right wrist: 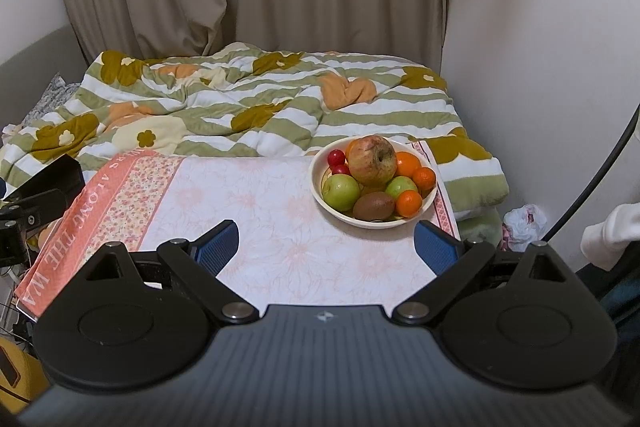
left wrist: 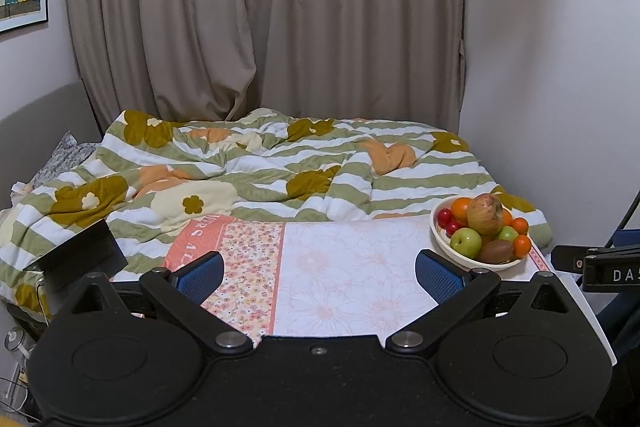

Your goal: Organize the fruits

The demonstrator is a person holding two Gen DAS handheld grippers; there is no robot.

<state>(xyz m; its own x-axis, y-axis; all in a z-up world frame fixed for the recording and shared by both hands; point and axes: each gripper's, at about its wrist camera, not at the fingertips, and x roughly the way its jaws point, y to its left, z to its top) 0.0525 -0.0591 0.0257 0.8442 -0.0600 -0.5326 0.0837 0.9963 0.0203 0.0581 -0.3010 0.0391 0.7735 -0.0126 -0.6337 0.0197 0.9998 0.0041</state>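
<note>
Cream bowl (right wrist: 428,201) of piled, rounded, likely rollable fruit is listed on the surface (right wrist: 256,211); topmost apple (right wrist: 372,161) is best gripped across its sides, both grippers' fingers (right wrist: 218,247) spread, empty.

Both the left gripper (left wrist: 320,273) and right gripper (right wrist: 326,247) share black linkage arms on silver pivot screws, rounded black housings and blue textured fingers (left wrist: 204,273).

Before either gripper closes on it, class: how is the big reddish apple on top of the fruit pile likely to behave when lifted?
The big reddish apple looks round and smooth, so it may slip or roll between flat pads. It sits atop the green apples and kiwi, so lifting it could shift them. It is probably the heaviest fruit in the bowl.
</note>
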